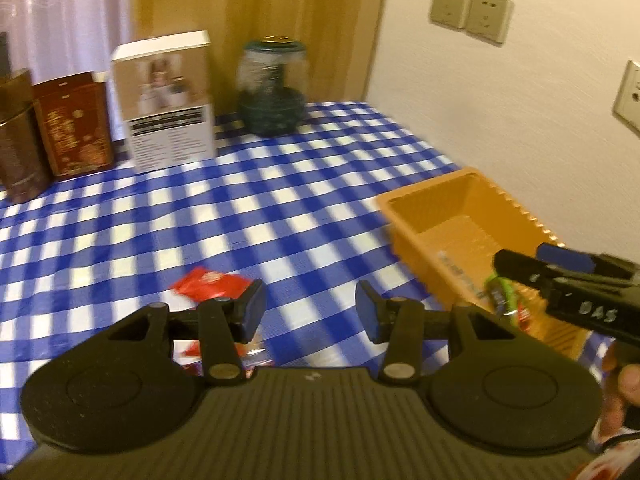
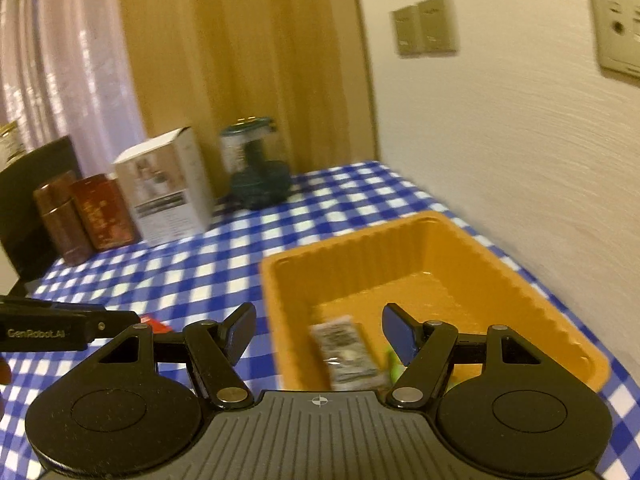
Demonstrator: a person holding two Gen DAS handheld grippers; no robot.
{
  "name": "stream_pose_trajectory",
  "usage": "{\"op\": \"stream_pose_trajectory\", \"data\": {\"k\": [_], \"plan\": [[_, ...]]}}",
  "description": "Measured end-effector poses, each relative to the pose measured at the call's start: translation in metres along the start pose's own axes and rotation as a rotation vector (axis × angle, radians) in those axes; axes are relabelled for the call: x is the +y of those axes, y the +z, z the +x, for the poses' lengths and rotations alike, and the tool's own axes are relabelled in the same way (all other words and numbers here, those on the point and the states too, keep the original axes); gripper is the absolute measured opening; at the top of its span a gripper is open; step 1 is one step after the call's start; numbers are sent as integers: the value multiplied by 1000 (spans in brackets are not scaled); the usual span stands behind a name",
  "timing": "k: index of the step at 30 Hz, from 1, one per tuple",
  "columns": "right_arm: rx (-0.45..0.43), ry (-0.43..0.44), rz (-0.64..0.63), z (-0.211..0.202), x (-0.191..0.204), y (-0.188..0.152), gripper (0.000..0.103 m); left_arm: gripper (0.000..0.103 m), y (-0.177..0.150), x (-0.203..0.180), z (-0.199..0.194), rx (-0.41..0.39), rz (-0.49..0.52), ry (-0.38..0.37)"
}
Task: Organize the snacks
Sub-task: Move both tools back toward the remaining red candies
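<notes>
The left claw (image 1: 310,312) hangs wide and empty over the checked desk (image 1: 160,216); a red snack packet (image 1: 208,282) lies flat just ahead of its left finger, more red wrapping partly hidden beneath it. The right claw (image 2: 318,336) is also wide, holding nothing, poised at the near rim of the orange tray (image 2: 520,292). Between its fingers, down in the tray, lies a grey printed packet (image 2: 346,354), with a green packet (image 2: 394,368) tucked by the right finger. Well ahead stand two brown tins (image 1: 72,124), a white box (image 1: 168,104) and a glass jar (image 1: 274,88)
</notes>
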State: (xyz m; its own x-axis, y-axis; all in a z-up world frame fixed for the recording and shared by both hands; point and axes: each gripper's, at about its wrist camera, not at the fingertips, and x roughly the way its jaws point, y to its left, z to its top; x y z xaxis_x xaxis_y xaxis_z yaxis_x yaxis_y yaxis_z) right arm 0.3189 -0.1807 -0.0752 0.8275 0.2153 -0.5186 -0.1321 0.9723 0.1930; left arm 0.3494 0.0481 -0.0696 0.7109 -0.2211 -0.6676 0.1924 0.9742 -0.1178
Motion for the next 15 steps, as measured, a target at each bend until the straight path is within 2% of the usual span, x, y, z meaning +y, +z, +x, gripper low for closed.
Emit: {"op": "stream_pose_trajectory", "data": {"k": [8,15], "plan": [[2,65,-37,1,32,-3,70,46,-23,45,-19,25,-38,85],[21,118,-85,6,60,-8,70,46,-40,66,-32,41,-39,142]]}}
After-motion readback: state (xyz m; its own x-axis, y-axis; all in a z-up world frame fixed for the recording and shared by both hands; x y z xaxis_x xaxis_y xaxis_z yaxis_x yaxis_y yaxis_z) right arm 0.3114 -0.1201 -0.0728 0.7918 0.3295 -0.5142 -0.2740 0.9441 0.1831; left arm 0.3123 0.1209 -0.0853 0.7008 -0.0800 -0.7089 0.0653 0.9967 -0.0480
